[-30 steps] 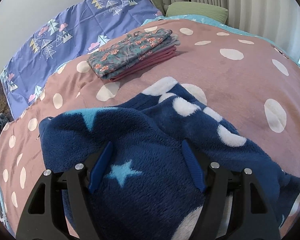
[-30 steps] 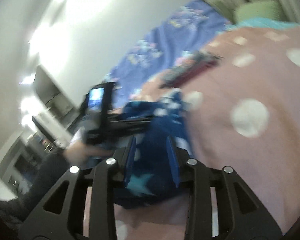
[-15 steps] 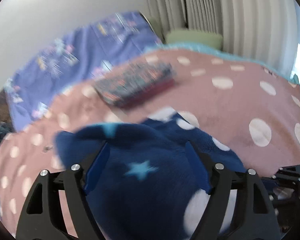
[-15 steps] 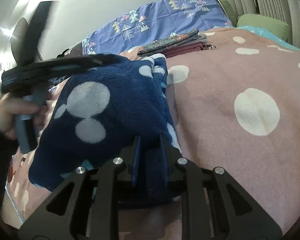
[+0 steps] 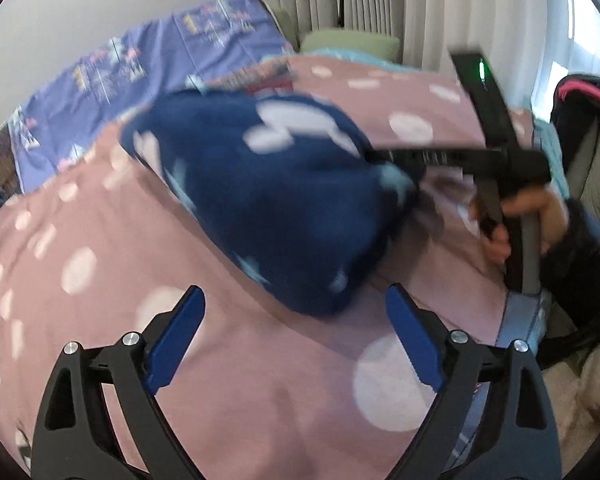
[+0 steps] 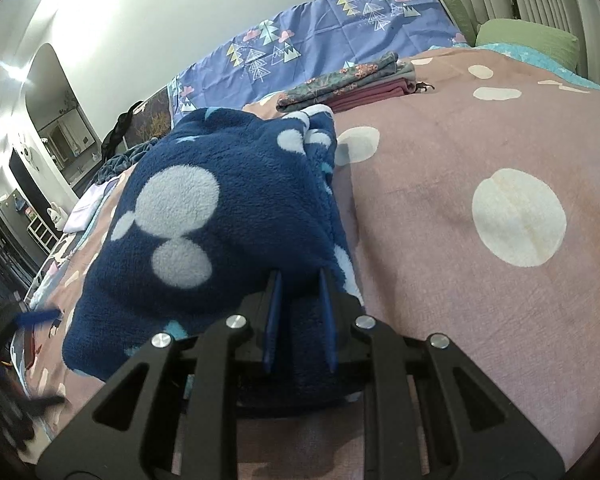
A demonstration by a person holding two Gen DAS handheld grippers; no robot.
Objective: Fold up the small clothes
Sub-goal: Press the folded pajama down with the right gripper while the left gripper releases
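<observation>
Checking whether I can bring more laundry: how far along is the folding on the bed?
Done: a folded stack sits at the far side of the bed. In hand: the right gripper pinches the navy fleece garment; the left gripper is opening, empty. Left: the fleece is bunched, not flat.

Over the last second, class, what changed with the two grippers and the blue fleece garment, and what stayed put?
The left gripper let go of the blue fleece garment, backed away, its jaws opening with nothing between them. The right gripper closed on the garment's edge. The folded pile stayed put on the dotted pink bedspread.
</observation>
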